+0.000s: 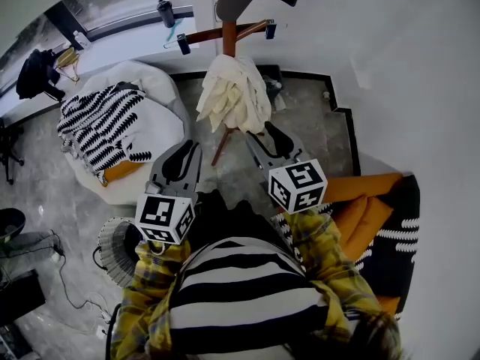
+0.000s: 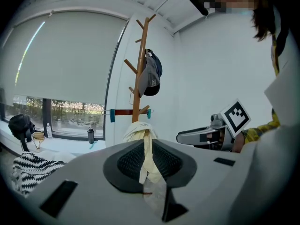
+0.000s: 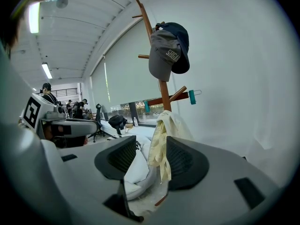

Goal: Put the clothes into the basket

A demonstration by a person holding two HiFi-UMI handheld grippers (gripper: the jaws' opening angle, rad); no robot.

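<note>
Grey floor (image 1: 300, 118) carries white beanbag (image 1: 161, 130) and coat rack (image 1: 228, 40).

White lettering on the hanging cap (image 3: 168, 54) is too blurred to read.

Pale-yellow garment (image 1: 234, 96), black-and-white patterned cloth (image 1: 105, 126)

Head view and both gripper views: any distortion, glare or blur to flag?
Head view: strong fisheye bowing and dark corners, but the cream garment is sharp. Left gripper view: round vignette, and the window strip is bright but not blown out. Right gripper view: the ceiling light glares at upper left, and the cap is crisp.
</note>
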